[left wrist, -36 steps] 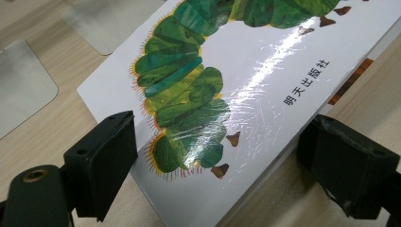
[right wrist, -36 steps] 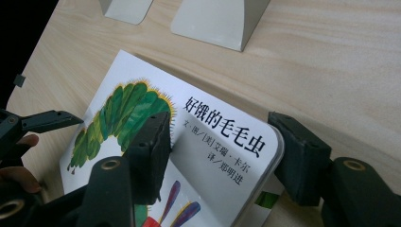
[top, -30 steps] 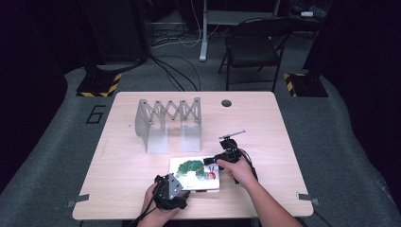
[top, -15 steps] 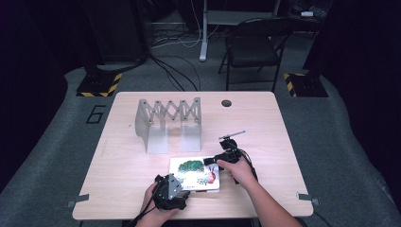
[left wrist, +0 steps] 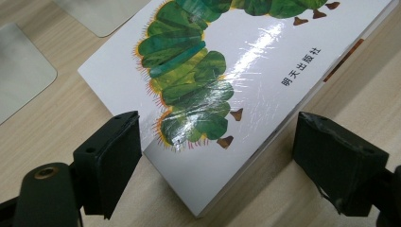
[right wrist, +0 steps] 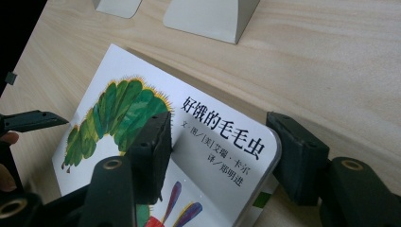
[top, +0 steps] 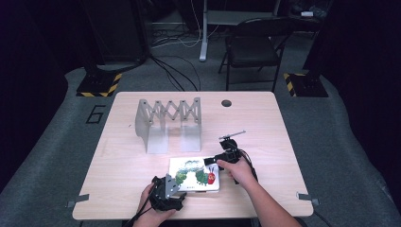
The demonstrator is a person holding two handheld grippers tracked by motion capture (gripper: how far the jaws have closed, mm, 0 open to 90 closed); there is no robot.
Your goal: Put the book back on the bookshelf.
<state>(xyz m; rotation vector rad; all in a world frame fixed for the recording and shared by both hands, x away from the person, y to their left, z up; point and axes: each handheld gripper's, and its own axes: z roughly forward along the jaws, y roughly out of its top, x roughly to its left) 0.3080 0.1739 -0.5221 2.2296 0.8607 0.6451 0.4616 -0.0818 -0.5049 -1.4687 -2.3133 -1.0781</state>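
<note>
A white picture book [top: 194,172] with a green caterpillar on its cover lies flat near the table's front edge. My left gripper [top: 166,191] sits at the book's near left corner. In the left gripper view the left gripper [left wrist: 215,165] stands open, and the book [left wrist: 222,71] pokes its corner between the jaws without either pad pressing it. My right gripper [top: 222,158] is at the book's far right corner. Its jaws have just been closing around that rounded corner of the book [right wrist: 213,137]. The right gripper [right wrist: 222,156] has one jaw over the cover and the other just outside the edge.
A grey expanding file rack [top: 168,123] stands upright behind the book, with its flat feet [right wrist: 208,14] close to the book's far edge. A round cable hole [top: 226,103] lies at the table's back. A folding chair [top: 255,47] stands beyond the table.
</note>
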